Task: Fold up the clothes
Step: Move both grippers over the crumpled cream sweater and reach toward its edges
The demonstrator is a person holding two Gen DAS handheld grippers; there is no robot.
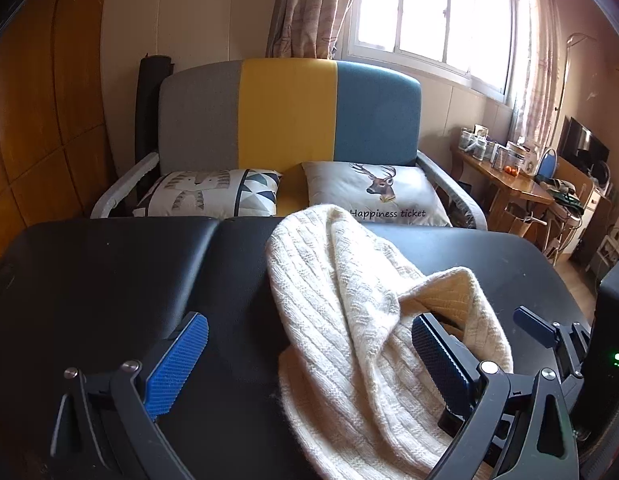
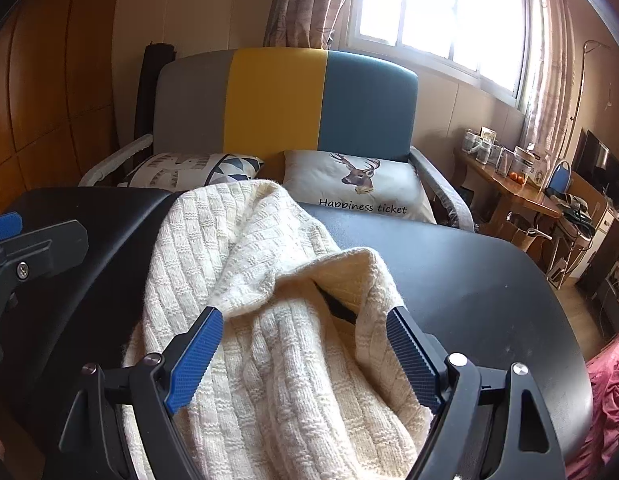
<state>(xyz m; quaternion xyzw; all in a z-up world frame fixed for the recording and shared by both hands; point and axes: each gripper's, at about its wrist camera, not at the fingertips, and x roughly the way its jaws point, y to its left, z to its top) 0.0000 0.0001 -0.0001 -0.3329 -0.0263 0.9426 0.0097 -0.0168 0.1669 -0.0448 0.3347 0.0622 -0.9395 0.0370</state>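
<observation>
Left wrist view: my left gripper point(image 1: 309, 354) stands wide, holding nothing. The cream knit sweater point(image 1: 349, 320) lies bunched on the black table point(image 1: 109, 280), long axis running near edge to far edge.

Right wrist view: my right gripper point(image 2: 305, 354) is wide, straddling the loose fold; pinch one layer only.

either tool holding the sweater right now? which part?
Nothing is held. The left tool and right tool both stand wide open around the cream sweater, which lies bunched on the black table.
</observation>
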